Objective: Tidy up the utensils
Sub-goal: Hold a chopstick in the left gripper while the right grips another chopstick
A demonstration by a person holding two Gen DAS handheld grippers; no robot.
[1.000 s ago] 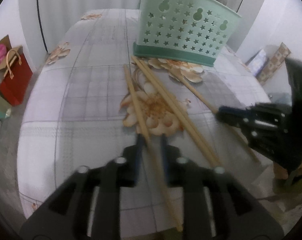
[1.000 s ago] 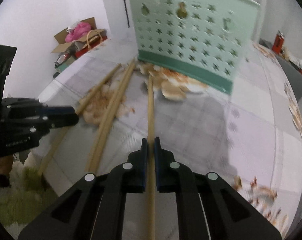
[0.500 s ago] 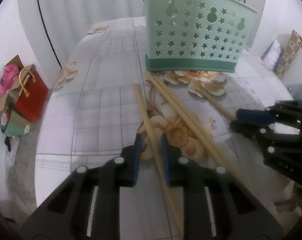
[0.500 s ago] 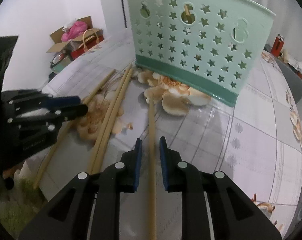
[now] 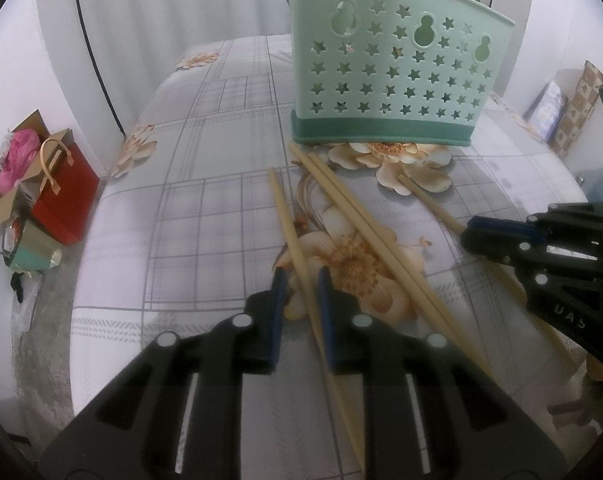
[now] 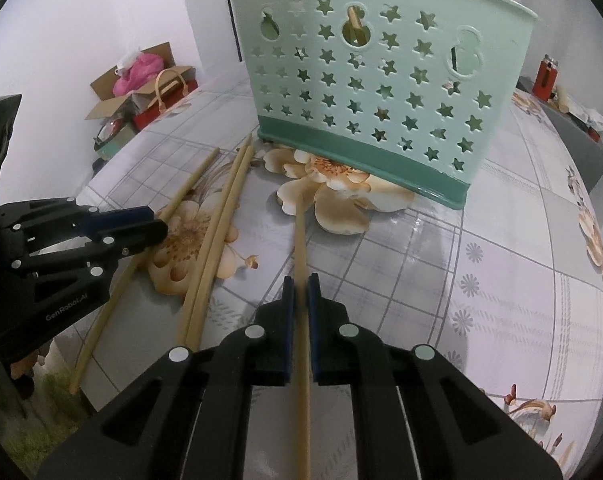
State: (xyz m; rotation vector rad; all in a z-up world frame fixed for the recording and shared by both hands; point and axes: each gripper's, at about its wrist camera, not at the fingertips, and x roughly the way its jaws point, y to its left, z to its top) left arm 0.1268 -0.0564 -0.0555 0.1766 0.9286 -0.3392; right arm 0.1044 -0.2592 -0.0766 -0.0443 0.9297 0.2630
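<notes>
Some utensils already stand in the mint green holder (image 5: 385,80) at the back of the counter (image 5: 205,208), but four chopsticks lie loose in front of it, so I'd say most of the sorting is left. From the left: the left tongs (image 5: 299,280) sit open astride the leftmost chopstick (image 5: 287,220), a pair of chopsticks (image 5: 353,216) lies untouched beside it, and the right tongs (image 6: 299,292) look pinched on the rightmost chopstick (image 6: 300,236), not yet lifted.
</notes>
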